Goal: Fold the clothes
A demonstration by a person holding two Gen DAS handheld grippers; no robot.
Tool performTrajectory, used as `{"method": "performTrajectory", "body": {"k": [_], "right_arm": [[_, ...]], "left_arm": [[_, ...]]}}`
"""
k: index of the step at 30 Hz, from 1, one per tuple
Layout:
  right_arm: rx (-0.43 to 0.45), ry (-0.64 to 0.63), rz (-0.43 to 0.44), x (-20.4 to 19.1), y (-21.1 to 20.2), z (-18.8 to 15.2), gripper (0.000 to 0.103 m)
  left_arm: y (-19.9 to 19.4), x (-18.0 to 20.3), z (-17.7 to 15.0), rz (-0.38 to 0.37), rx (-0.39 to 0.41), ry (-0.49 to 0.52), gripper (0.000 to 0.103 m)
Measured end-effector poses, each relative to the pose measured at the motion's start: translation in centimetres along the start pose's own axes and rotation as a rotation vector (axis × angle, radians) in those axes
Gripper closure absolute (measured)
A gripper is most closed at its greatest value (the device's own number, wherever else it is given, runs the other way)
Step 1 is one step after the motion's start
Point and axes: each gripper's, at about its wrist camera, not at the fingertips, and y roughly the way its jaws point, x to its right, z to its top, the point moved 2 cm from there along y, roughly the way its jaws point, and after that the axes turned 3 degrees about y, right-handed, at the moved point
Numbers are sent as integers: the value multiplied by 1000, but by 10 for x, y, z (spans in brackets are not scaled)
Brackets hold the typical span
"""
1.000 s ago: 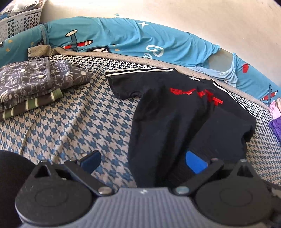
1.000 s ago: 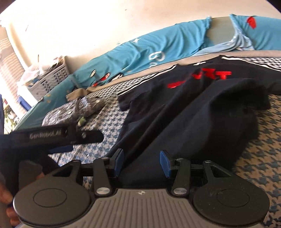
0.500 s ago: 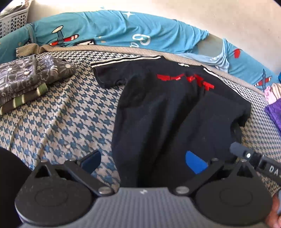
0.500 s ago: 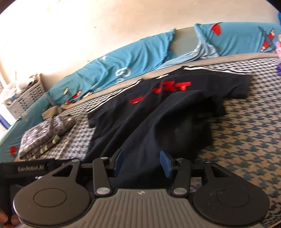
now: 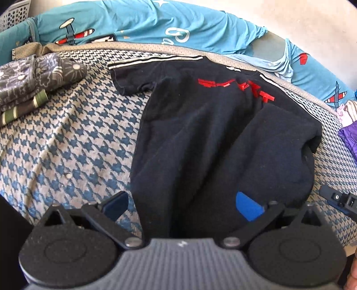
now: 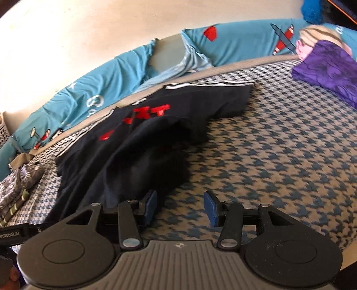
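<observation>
A black T-shirt (image 5: 200, 133) with red print lies on the houndstooth bedspread (image 5: 67, 138), collar end far from me. Its right side is bunched and folded over on itself (image 6: 156, 156). My left gripper (image 5: 181, 206) is open wide at the near hem, with the hem cloth lying between its blue pads. My right gripper (image 6: 180, 207) is open over bare bedspread just right of the shirt's lower edge; its left pad (image 6: 150, 207) is at the cloth's edge. Neither holds anything.
A stack of folded clothes (image 5: 33, 82) sits at the left of the bed. A purple garment (image 6: 330, 69) lies at the right. Blue aeroplane-print bedding (image 5: 156, 26) runs along the wall, with a white basket (image 5: 13, 11) in the far left corner.
The right gripper has swung to the right, off the shirt and onto the bedspread beside it. The left gripper has shifted slightly at the hem. Both stayed open.
</observation>
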Motion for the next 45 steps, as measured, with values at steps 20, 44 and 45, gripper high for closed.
{"method": "performTrajectory", "body": {"k": [20,44,45], "right_arm": [[82,-106,-47,-10,51,16,57],[130,-115,27,-35,49,16,96],[140,-112,23,-33,42,16,96]], "left_arm": [[21,-8,0,16,22,18,0],[22,-7,-5,19,43,53,0],[22,-6,-6,20,43,56,0]]}}
